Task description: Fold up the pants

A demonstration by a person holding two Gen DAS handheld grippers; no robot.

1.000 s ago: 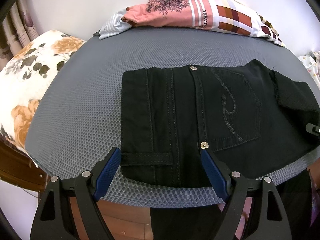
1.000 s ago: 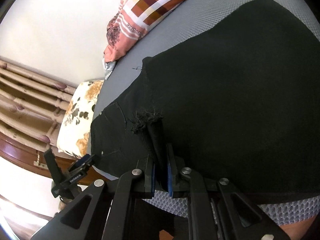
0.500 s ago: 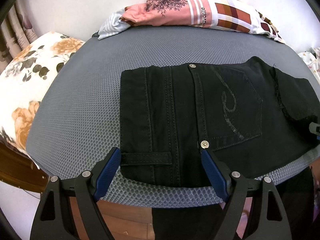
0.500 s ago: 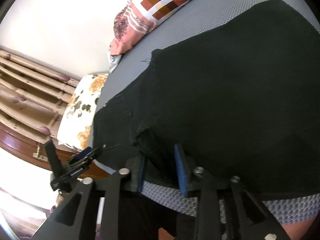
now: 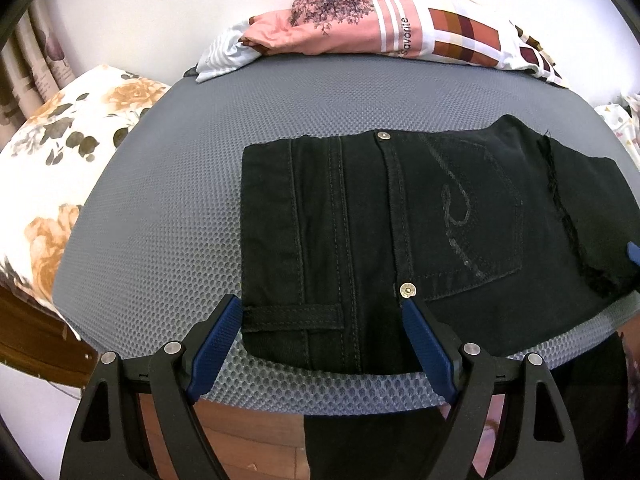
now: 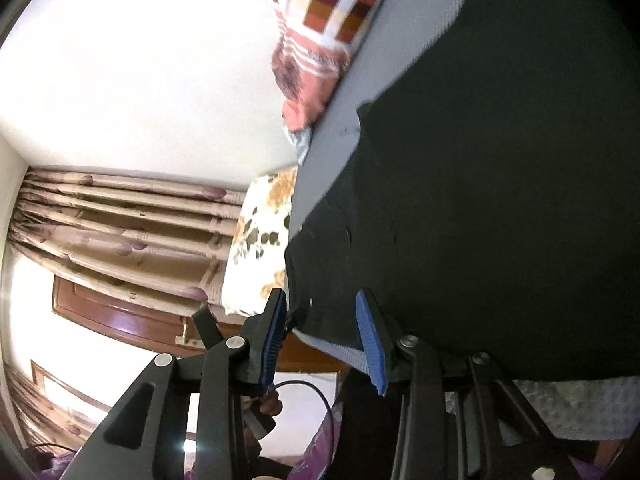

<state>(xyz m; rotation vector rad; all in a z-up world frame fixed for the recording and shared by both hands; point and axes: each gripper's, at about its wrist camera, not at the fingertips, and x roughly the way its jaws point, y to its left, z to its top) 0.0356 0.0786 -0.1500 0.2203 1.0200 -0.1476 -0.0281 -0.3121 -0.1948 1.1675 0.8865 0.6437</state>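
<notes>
the black pants [image 5: 400, 236] lie flat on the grey mesh surface [image 5: 168, 200], near its front edge, already folded into a compact rectangle with the waistband to the left, the back pocket facing up and a frayed hem laid over the right end. the left gripper [image 5: 320, 336] hovers over the waistband corner with its jaws wide and nothing between them. the right gripper [image 6: 320, 340] sits at the pants' near edge, jaws opening, with no cloth pinched. the folding looks largely done; perhaps one more fold or a final smoothing remains.
</notes>
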